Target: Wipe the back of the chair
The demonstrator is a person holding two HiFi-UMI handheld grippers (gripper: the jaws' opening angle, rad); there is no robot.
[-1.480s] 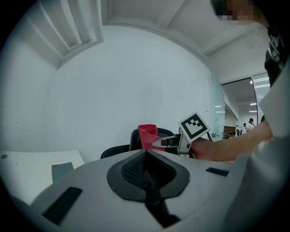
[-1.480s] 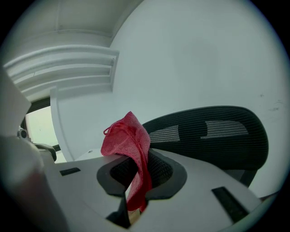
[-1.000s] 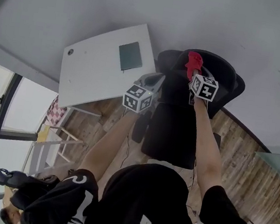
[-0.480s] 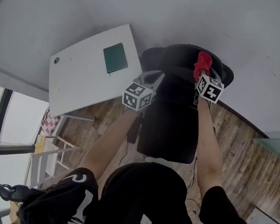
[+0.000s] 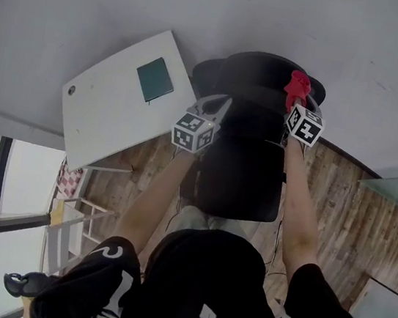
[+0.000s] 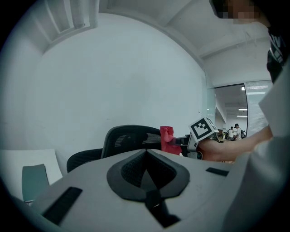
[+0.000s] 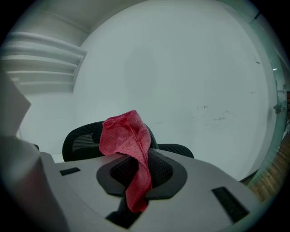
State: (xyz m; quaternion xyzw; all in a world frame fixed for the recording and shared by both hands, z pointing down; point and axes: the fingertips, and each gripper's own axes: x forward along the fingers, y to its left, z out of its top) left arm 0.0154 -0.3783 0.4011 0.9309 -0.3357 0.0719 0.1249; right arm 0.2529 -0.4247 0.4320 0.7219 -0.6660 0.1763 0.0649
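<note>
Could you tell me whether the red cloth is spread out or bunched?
Bunched: the red cloth hangs crumpled from the right gripper, clamped between its jaws.

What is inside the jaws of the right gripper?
A red cloth, clamped in the right gripper: one end bunches above, one hangs down. Its pinched part is covered.

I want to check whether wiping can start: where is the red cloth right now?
In the head view the red cloth is at upper right, pinched in the right gripper, at the top of the black chair back.
</note>
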